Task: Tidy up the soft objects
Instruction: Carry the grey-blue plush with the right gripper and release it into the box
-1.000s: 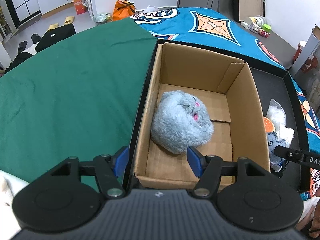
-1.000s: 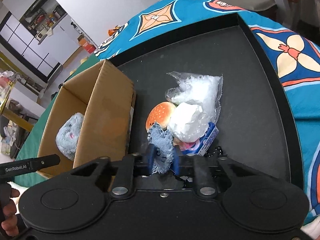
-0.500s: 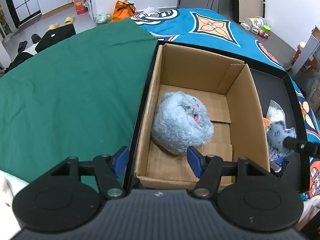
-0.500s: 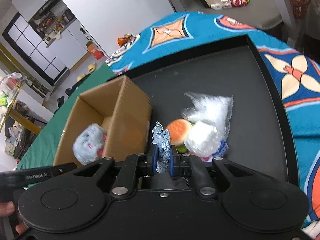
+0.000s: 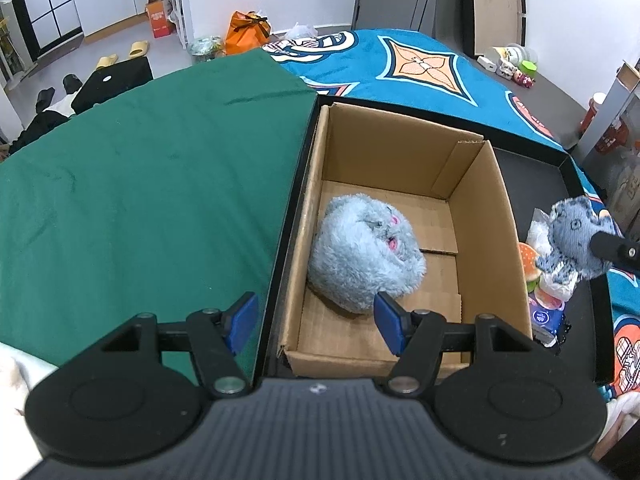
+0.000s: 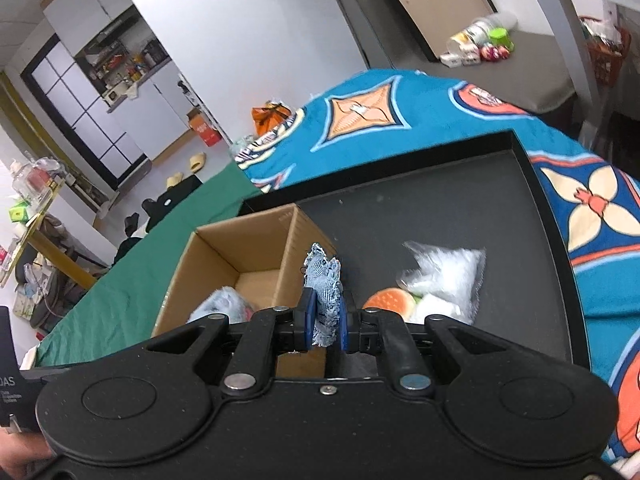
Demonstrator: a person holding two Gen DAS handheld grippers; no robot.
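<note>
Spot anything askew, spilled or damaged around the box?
Nothing damaged or spilled. The cardboard box sits upright with the grey plush inside; the denim toy looks frayed, but it is simply clamped in the right gripper.

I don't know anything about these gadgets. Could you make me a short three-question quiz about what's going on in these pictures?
1. True or false: the cardboard box is empty.
2. What does the right gripper hold? A) burger toy B) denim toy C) clear plastic bag
3. Fill in: the left gripper hovers with open jaws, holding ____.

Key:
1. False: a fluffy grey plush lies inside.
2. B: the denim toy is clamped, while the burger toy and clear plastic bag lie on the black tray.
3. Nothing.
</note>
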